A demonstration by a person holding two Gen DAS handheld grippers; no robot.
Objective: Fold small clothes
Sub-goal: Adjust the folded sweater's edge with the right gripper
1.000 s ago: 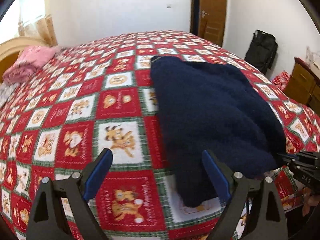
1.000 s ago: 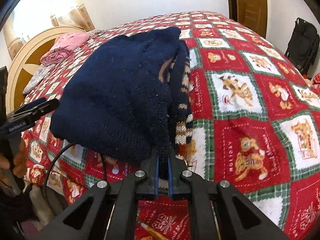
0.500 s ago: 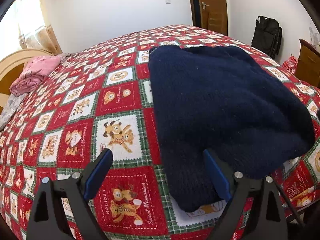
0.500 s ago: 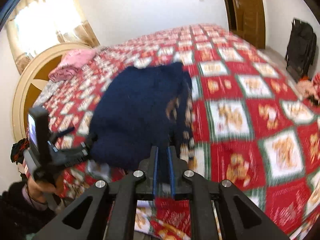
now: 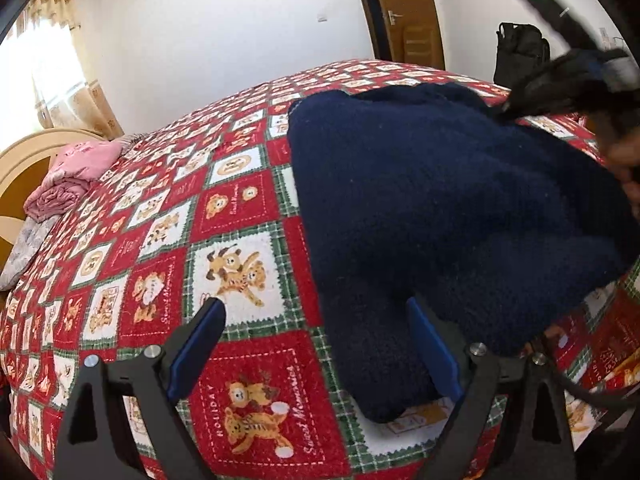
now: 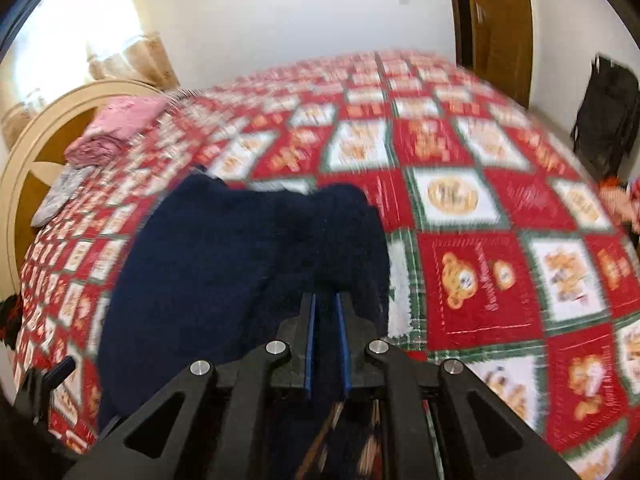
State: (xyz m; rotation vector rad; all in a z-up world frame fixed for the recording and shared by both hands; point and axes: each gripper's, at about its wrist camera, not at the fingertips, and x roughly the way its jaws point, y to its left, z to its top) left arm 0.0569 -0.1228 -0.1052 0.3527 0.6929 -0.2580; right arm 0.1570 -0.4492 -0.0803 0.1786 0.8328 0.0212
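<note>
A: Item 1?
B: Navy knit sweater (image 5: 440,208), folded double, on the quilt (image 5: 240,360) near its front edge; right gripper (image 6: 326,312) pinches its fold; left gripper (image 5: 316,344) gapes empty.
A: Room?
B: Bare quilt leftward.

A red patchwork bedspread (image 5: 248,392) carries a navy sweater (image 5: 440,200) and pink folded clothes (image 5: 72,176).
</note>
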